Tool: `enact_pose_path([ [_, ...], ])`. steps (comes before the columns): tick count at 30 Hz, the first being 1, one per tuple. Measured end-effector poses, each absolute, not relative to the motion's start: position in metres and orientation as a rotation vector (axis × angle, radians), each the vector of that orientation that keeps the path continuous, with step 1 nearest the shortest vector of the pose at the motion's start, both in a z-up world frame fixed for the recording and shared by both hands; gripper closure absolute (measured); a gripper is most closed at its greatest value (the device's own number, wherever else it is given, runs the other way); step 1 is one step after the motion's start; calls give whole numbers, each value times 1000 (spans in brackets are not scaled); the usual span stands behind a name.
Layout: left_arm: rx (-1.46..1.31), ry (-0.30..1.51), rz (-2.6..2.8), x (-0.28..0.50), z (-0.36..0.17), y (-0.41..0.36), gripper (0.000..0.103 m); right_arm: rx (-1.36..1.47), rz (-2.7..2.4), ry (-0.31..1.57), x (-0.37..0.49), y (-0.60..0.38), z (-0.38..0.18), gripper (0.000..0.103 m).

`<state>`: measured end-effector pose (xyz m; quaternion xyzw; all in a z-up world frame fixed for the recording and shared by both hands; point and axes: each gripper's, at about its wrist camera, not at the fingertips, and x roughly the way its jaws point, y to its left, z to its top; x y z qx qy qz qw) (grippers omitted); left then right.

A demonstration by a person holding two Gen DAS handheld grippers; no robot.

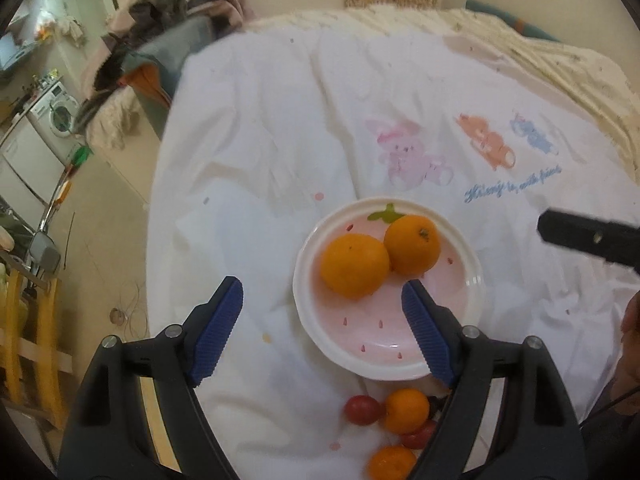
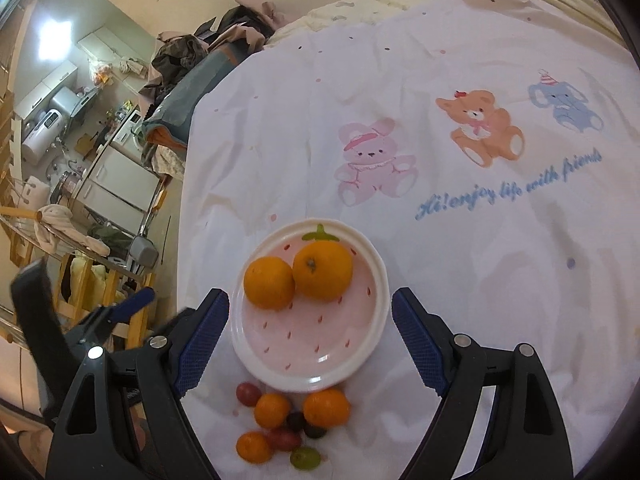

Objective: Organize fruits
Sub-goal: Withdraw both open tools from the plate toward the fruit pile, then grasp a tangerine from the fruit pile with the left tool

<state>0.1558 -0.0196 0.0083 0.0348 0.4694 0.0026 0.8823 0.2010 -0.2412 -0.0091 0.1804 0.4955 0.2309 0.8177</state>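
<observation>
A pink strawberry-pattern plate (image 1: 360,344) (image 2: 304,344) lies on a white cloth and holds two oranges (image 1: 354,266) (image 2: 322,272). Below the plate, nearer me, loose fruit lies on the cloth: small oranges (image 1: 406,410) (image 2: 326,408), red cherry tomatoes (image 1: 362,410) (image 2: 248,394), dark grapes (image 2: 296,420) and a green grape (image 2: 305,458). My left gripper (image 1: 322,322) is open and empty above the plate's left side. My right gripper (image 2: 310,338) is open and empty, its fingers astride the plate. The left gripper also shows at the right wrist view's left edge (image 2: 120,312).
The white cloth (image 1: 280,120) with printed bunny, bear and elephant covers a bed. Piled clothes (image 1: 160,20) lie at the far left corner. Left of the bed are a floor, a wooden rack (image 2: 100,292) and kitchen appliances (image 1: 56,114).
</observation>
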Motion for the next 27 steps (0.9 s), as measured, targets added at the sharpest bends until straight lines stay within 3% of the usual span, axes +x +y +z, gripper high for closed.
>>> enact_pose_path([
  [10,-69,955,10,109,27,-9,24,374,465,1040,153,-252,-6,17],
  [27,-144,1004,18,66,9,-9,24,383,432,1068,103,-261,-17,17],
])
